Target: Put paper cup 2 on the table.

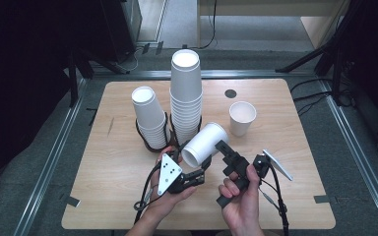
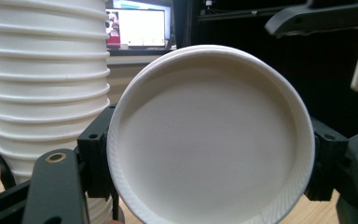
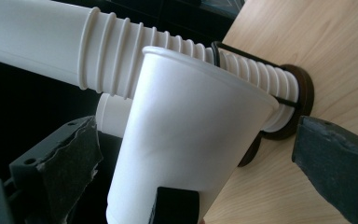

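Observation:
A white paper cup [image 1: 204, 143] lies tilted on its side above the wooden table [image 1: 118, 196], its mouth facing the person. My left gripper [image 1: 202, 168] is shut on the cup's rim. In the left gripper view the cup's open mouth [image 2: 209, 140] faces the camera, with a black jaw pressed on each side of the rim. My right gripper [image 1: 222, 172] stands open, one jaw near the cup's wall and the other low by the thumb. In the right gripper view the cup [image 3: 186, 140] sits between the wide-apart jaws, and neither touches it.
Two stacks of white cups stand in black wire holders behind the held cup, a tall stack [image 1: 185, 93] and a shorter stack [image 1: 149, 118]. A single upright cup [image 1: 242, 118] stands to the right. A black round spot [image 1: 230, 93] marks the table's far side.

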`<state>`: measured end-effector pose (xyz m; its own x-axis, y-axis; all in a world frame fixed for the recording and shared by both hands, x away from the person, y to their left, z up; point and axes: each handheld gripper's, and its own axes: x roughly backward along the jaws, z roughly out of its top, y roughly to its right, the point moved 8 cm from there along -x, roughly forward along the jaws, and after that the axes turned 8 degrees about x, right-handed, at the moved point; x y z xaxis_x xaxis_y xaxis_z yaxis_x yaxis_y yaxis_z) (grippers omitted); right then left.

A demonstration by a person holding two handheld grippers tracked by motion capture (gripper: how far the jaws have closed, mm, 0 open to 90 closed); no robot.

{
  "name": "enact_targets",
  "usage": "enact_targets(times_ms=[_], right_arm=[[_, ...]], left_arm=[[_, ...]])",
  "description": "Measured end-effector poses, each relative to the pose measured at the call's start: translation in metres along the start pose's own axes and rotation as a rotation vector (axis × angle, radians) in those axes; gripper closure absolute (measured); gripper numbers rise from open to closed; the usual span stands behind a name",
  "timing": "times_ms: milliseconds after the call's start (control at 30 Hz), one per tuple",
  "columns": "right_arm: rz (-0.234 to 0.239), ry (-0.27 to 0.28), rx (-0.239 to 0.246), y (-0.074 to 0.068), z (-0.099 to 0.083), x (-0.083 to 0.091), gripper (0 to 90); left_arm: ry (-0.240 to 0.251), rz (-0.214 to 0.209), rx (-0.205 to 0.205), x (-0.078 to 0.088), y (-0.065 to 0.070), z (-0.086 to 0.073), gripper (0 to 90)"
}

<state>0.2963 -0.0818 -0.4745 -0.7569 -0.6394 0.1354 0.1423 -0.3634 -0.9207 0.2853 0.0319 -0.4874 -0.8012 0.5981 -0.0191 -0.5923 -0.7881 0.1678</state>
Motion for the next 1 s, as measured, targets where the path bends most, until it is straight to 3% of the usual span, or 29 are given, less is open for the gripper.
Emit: enact_targets(times_ms=[200, 333, 800, 1000], right_arm=[[0.033, -0.015, -0.110, -0.002, -0.003, -0.006, 0.9], [0.048, -0.022, -0.145, -0.001, -0.005, -0.012, 0.9], [0.069, -0.052, -0.170, -0.003, -0.004, -0.030, 1.0], [0.085, -0.064, -0.193, -0.004, -0.005, -0.036, 5.1]], left_arm=[[0.015, -0.005, -0.024, 0.000, 0.002, 0.000, 24.3], [0.017, -0.012, -0.037, 0.000, 0.005, -0.001, 24.2], [0.036, -0.030, -0.054, 0.001, 0.005, 0.000, 24.2], [0.044, -0.042, -0.065, 0.001, 0.007, 0.001, 24.0]])
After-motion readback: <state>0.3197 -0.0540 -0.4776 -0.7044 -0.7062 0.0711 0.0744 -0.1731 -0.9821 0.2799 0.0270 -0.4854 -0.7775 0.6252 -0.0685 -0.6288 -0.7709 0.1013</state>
